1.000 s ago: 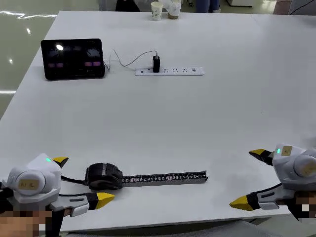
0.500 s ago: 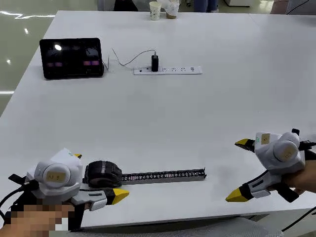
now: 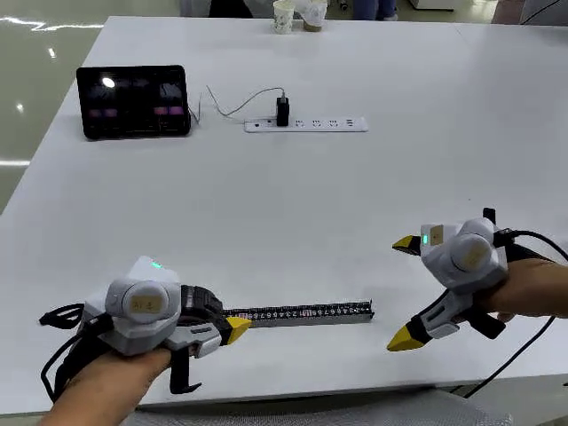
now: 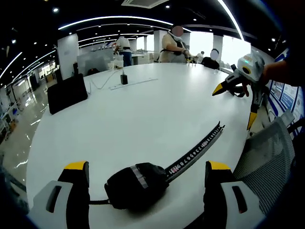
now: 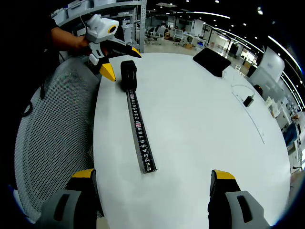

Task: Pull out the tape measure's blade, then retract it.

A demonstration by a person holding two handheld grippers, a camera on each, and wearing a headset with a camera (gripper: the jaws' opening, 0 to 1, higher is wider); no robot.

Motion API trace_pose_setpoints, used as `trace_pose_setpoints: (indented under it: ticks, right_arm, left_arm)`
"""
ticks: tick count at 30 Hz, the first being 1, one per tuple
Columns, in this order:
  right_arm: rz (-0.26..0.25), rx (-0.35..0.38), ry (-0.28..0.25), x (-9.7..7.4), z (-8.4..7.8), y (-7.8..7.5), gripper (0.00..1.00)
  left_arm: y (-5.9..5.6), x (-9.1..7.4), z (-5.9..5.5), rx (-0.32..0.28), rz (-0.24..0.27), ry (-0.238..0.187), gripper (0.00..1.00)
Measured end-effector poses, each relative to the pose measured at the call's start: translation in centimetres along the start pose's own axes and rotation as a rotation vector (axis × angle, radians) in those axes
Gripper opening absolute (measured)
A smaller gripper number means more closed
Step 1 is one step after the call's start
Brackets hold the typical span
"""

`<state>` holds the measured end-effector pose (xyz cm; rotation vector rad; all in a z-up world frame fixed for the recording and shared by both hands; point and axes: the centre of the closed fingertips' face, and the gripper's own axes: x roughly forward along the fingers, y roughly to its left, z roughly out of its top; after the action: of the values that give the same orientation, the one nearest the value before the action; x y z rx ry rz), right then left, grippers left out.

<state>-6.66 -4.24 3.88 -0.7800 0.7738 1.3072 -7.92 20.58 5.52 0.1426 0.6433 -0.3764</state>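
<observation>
Left gripper [image 4: 147, 166] moved up to straddle the black tape measure [image 3: 206, 302] at lower left, jaws apart, numbered blade [image 3: 302, 312] extended rightward on the white table [image 3: 355, 195], right gripper [image 3: 401, 289] agape beyond its tip, tablet [image 3: 133, 100] and power strip [image 3: 306, 125] upper left.

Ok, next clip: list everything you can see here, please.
Tape measure: one, black case, blade pulled out, near edge.
Tablet: one, black, far left.
Power strip: one, white, black charger plugged in, far centre.
Paper cups: seemingly two, pale, far edge.
Table: one, white.
Mesh chair: one, grey, beside near edge.
People: several, beyond the table.
Left gripper: one, white, yellow tips, open, jaws either side of the case.
Right gripper: one, same colours, open, past the blade's end.
</observation>
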Motion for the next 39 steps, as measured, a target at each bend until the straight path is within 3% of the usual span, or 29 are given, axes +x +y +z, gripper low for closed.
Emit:
trace_pose_setpoints:
  ticks: [5,7,10,12,14,15,16,18,23,28,31,33,39]
  right_arm:
    - [0.011,-0.015,0.019,0.9,-0.3,-0.3,0.94]
    - [0.018,-0.009,0.030,1.4,-0.7,-0.5,0.93]
    - [0.013,-0.023,0.028,1.6,-0.9,-0.8,0.83]
    - [0.022,-0.025,0.033,1.9,-0.9,-1.0,0.79]
    - [0.024,-0.032,0.040,2.2,-0.9,-1.1,0.78]
    - [0.029,-0.036,0.042,2.3,-0.9,-1.1,0.75]
    - [0.037,-0.042,0.048,2.5,-1.0,-1.1,0.73]
    - [0.045,-0.044,0.058,2.7,-1.1,-1.0,0.71]
    - [0.071,-0.055,0.068,3.3,-1.2,-0.7,0.63]
    - [0.103,-0.047,0.081,4.0,-1.5,-0.3,0.53]
    - [0.118,-0.037,0.097,4.4,-1.9,0.0,0.44]
    - [0.121,-0.045,0.103,4.5,-2.0,0.2,0.41]
    - [0.138,-0.063,0.117,4.8,-2.1,0.6,0.30]
  left_arm:
    - [0.2,0.4,0.2,-0.088,0.040,-0.011,0.99]
    - [0.2,0.7,-0.2,-0.163,0.035,-0.008,0.99]
    - [0.8,0.9,-0.9,-0.141,0.069,-0.011,0.99]
    - [1.2,0.8,-1.1,-0.092,0.101,-0.023,0.99]
    - [1.1,0.8,-1.4,-0.112,0.106,-0.027,0.99]
    - [1.1,1.0,-1.6,-0.136,0.103,-0.020,0.99]
    - [1.1,1.1,-2.0,-0.196,0.103,-0.007,0.99]
    - [1.4,1.0,-1.8,-0.243,0.125,-0.023,0.99]
    - [0.9,1.3,-1.9,-0.195,0.110,-0.024,0.99]
    - [1.3,1.1,-1.4,-0.193,0.123,-0.049,0.99]
    - [1.9,1.1,-0.7,-0.229,0.136,-0.079,0.99]
    - [1.9,1.0,-0.5,-0.207,0.139,-0.089,0.99]
    - [2.0,1.2,-1.0,-0.219,0.145,-0.080,0.99]
